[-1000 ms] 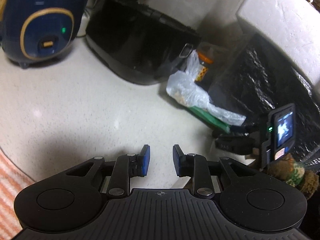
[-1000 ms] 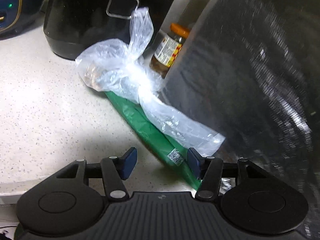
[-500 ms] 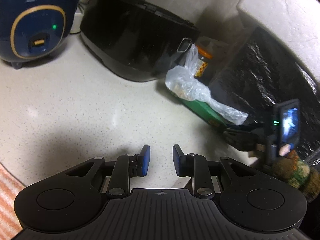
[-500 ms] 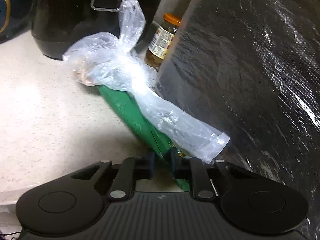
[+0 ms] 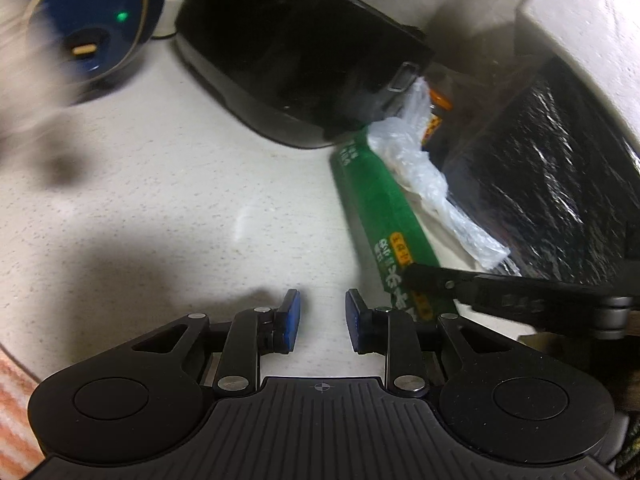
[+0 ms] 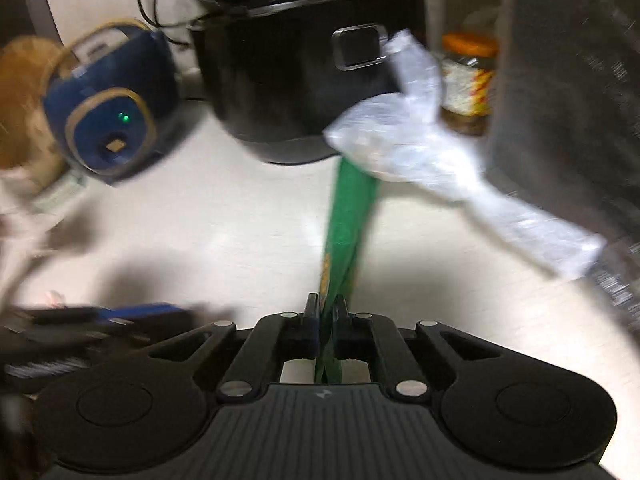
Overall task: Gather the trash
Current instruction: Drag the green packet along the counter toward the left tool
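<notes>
A: Since a second ago our right tool (image 6: 326, 312) went from spread jaws over the green wrapper (image 6: 346, 216) to jaws closing on it, wrapper pinched between the pads. The wrapper has also swung: it lay slanted under the clear plastic bag (image 6: 404, 152), now it runs nearly straight away from the right camera.

B: Agreed. Left tool (image 5: 322, 316) unchanged, jaws partly apart, nothing between them, over bare worktop (image 5: 160, 208).

A: View differences. Left wrist view shows the right tool's finger (image 5: 436, 276) from the side, clamped on the near end of the green wrapper (image 5: 376, 200), printed text readable. Right view is motion-blurred, print not legible.

B: Right view shows the jar (image 6: 468, 84) more fully, orange lid, labelled, dark contents. In the left view we only get a sliver of it behind the clear plastic bag (image 5: 416, 164).

A: Right view also catches the left tool as a blurred blue-and-black shape at lower left.

B: Containers: the clear bag is knotted, something pale inside, we can't tell what. Its bulk overlaps the wrapper's far end, tail stretching toward the black foil-wrapped block (image 5: 560, 168).

A: Black cooker (image 5: 304, 56) is behind the wrapper's far end; touching or not, we can't tell. Blue cooker (image 5: 92, 20), green light on, further left.

B: The wrapper's near end is in the right tool, the far end down by the bag.
</notes>
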### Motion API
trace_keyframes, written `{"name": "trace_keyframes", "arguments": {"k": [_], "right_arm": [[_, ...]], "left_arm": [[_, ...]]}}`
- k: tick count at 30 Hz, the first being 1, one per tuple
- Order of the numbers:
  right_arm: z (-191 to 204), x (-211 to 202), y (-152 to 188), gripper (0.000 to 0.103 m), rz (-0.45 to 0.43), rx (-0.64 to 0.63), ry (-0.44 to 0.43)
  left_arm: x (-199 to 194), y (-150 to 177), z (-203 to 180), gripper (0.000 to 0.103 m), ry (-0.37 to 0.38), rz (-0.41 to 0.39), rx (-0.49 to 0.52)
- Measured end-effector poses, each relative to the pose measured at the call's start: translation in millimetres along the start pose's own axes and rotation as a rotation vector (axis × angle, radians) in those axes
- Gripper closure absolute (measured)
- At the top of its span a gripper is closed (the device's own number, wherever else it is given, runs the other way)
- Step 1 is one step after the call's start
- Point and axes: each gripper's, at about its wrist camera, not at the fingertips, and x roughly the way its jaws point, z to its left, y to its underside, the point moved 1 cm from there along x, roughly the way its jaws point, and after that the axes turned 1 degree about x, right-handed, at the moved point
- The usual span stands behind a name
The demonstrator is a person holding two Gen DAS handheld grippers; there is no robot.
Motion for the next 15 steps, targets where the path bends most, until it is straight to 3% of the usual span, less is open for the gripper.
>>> {"name": "trace_keyframes", "arguments": {"k": [2, 6, 12, 15], "right_arm": [[2, -4, 0, 0.093, -0.018, 0.037, -0.053], [0, -16, 5, 0.074, -0.072, 0.059, -0.018], [-10, -8, 20, 0.076, -0.081, 0.034, 0.156], [-1, 4, 31, 0.078, -0.040, 0.037, 0.092]], "left_arm": [[0, 0, 5, 0.075, -0.009, 0.000, -0.007], [2, -2, 10, 0.075, -0.028, 0.004, -0.027], [3, -5, 13, 0.075, -0.029, -0.007, -0.044], [1, -6, 14, 0.075, -0.037, -0.021, -0.051]]}}
